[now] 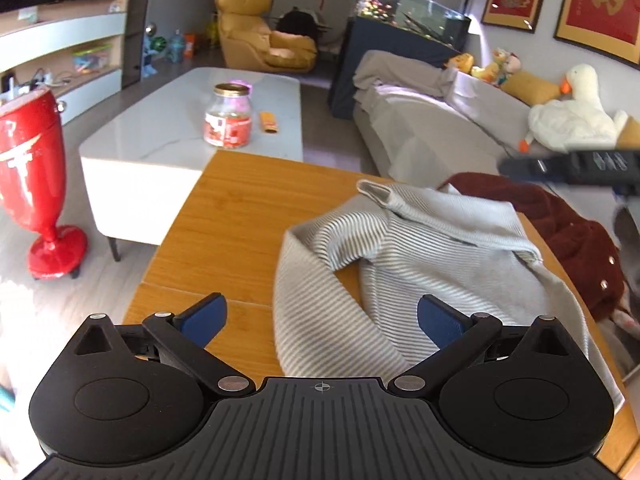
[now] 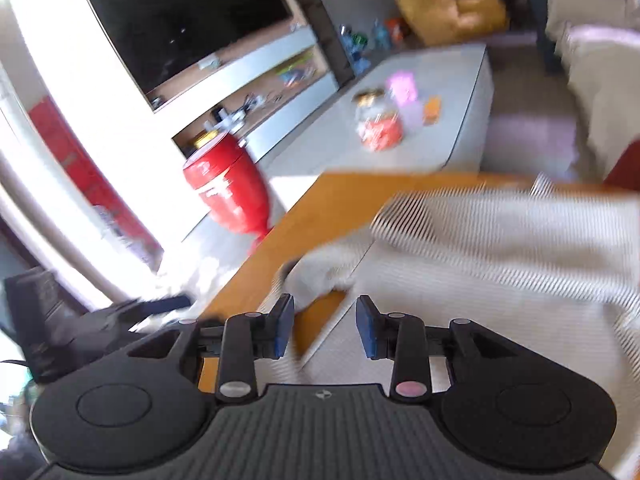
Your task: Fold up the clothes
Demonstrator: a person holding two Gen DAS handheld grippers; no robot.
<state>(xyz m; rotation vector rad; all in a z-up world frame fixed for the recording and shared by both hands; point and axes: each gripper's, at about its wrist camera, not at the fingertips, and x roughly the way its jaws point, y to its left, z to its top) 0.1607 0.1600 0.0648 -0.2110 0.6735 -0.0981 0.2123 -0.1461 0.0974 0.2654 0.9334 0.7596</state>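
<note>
Living room: sofa [image 1: 420, 120], white coffee table [image 1: 168, 136] carrying a glass jar [image 1: 228, 120], red vase-shaped stand [image 1: 28, 176] on the floor. Nearest the cameras, a wooden table [image 1: 240, 216] serving as the folding surface.

Lying crumpled toward the right half of the wooden table: a grey striped sweater [image 1: 420, 256], one sleeve curving down to the near edge, hem or collar turned up toward the far edge. Not yet flattened; no fold made, judging by the bunching. Sitting at the right edge, partly under the sweater: a dark red garment [image 1: 560, 224], probably waiting its turn.

Left gripper [image 1: 320, 320] hovering over the near edge, jaws spread wide, gripping nothing, the sleeve lying between and beneath them; apparently lining up to take the sleeve.

Right gripper [image 2: 324, 328] hovering above the sweater's near portion [image 2: 480, 264], jaws partly apart, nothing between them. Right view heavily blurred, so contact with the cloth not determinable; blur suggesting fast motion.

Likely next requirement: pinching sleeve and body edge to spread the sweater flat.
</note>
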